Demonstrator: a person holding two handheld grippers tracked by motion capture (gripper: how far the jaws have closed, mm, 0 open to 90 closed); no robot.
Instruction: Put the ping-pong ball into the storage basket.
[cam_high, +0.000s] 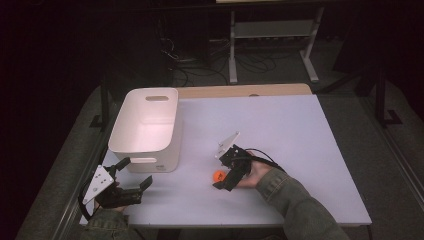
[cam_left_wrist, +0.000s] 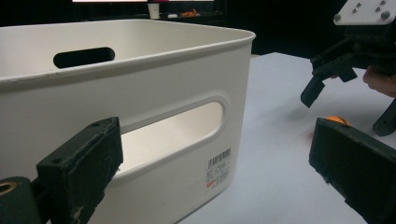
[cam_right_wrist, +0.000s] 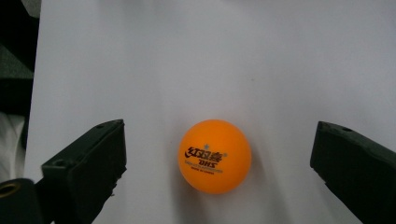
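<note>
Overhead view; two close tabletop (cam_high: 280, 130) views

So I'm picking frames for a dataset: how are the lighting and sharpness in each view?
High view: the table is lit, the surroundings are dark, and the picture is soft. Left gripper view: the bin is evenly lit, the near jaws slightly blurred. Right gripper view: the ball is sharp, its print readable, with a faint shadow and no glare.

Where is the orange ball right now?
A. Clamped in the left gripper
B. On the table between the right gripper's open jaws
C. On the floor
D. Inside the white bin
B: the ball lies on the table, with gaps to both jaws of the right gripper.
</note>
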